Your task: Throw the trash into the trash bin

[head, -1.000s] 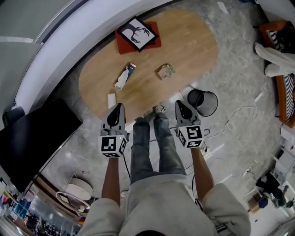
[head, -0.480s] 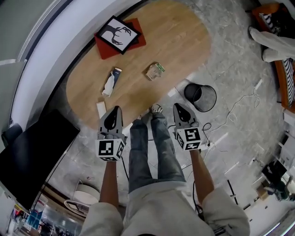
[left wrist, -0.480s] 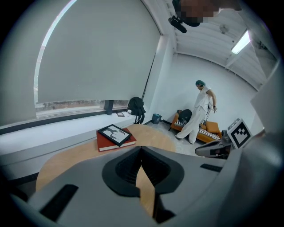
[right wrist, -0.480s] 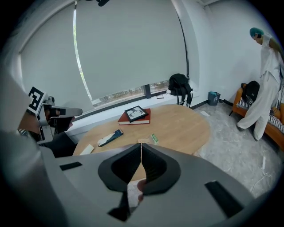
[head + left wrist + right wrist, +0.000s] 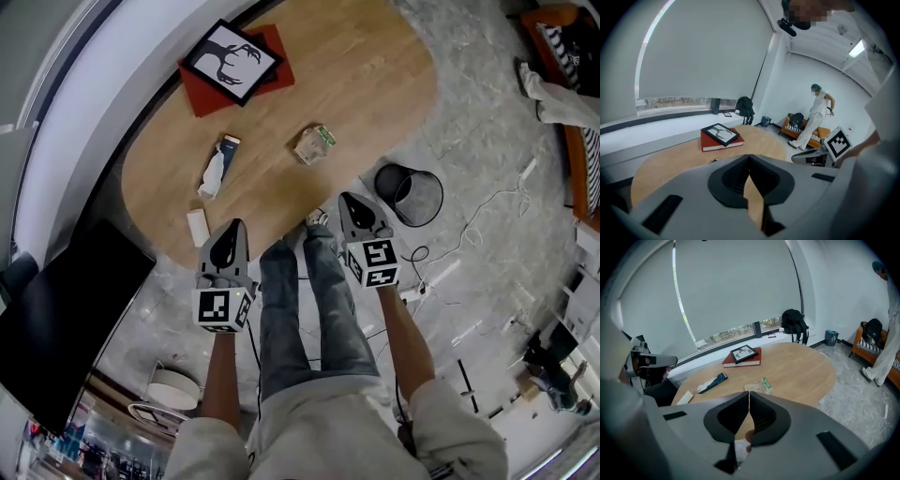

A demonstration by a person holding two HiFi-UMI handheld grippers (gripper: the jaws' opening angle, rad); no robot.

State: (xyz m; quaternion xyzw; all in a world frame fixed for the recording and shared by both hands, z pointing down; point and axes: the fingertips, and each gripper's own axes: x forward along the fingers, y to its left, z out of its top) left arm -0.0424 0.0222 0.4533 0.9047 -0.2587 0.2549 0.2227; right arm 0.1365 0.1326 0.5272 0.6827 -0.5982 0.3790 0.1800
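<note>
reach step: left hand-held gripper [image 5: 230,232] and right hand-held gripper [image 5: 354,204] are hovering empty, jaws pinched together, at the tabletop [image 5: 375,75] edge. crumpled wrapper [image 5: 312,143] is lying mid-tabletop, with the trash bin [image 5: 409,194] on the floor beside it. the next move is probably calling for opening one over the wrapper.

The person wears faded blue jeans [image 5: 314,309], a pale grey top [image 5: 328,427] (short-sleeved) and a grey shoe [image 5: 320,218]. The left gripper [image 5: 232,223] and right gripper [image 5: 348,197] are grey, each with a white cube [image 5: 223,309] of black square markers.

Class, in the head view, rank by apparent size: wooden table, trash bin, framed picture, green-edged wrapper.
1. wooden table
2. framed picture and trash bin: near alike; the bin sits farther, on the floor
3. wrapper
</note>
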